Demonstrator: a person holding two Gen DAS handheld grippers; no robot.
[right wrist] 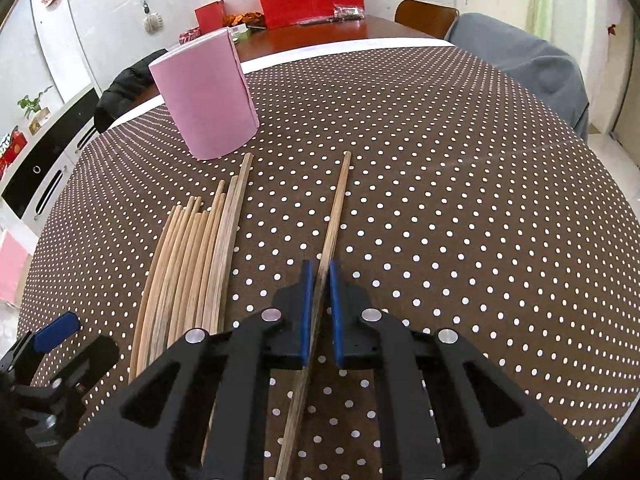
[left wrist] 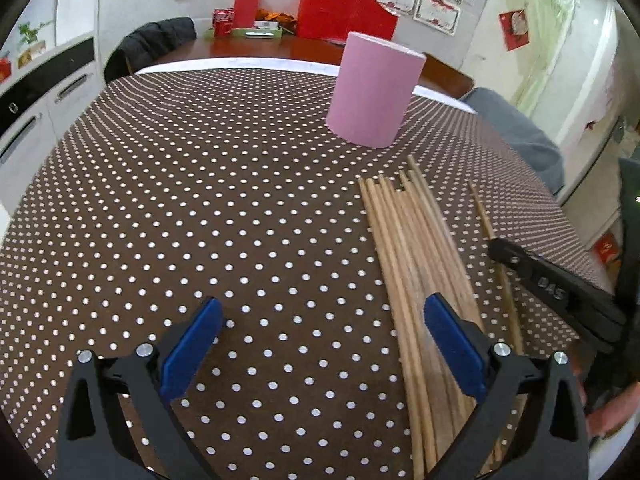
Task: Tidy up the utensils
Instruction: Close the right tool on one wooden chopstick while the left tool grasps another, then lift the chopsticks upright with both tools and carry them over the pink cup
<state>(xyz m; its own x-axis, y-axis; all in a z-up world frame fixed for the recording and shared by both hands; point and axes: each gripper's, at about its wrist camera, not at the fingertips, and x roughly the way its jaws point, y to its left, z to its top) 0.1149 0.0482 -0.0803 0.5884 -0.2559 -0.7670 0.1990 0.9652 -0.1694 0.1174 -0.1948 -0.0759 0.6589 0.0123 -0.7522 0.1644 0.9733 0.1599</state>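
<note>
A pile of several wooden chopsticks [left wrist: 416, 256] lies on the brown polka-dot tablecloth [left wrist: 200, 200]; the pile also shows in the right wrist view [right wrist: 192, 256]. A pink cylindrical holder [left wrist: 374, 90] stands upright beyond them, also in the right wrist view [right wrist: 206, 98]. My left gripper [left wrist: 324, 316] is open and empty, its right finger over the pile. My right gripper [right wrist: 319, 276] is shut on a single chopstick [right wrist: 338, 204] that lies apart, to the right of the pile; this gripper also shows in the left wrist view [left wrist: 560, 292].
A grey-draped chair [right wrist: 532, 64] stands at the table's far right, a dark chair [left wrist: 156, 46] at the far left. A wooden table behind holds red boxes and a red bag [left wrist: 344, 12]. White cabinets [left wrist: 44, 96] stand on the left.
</note>
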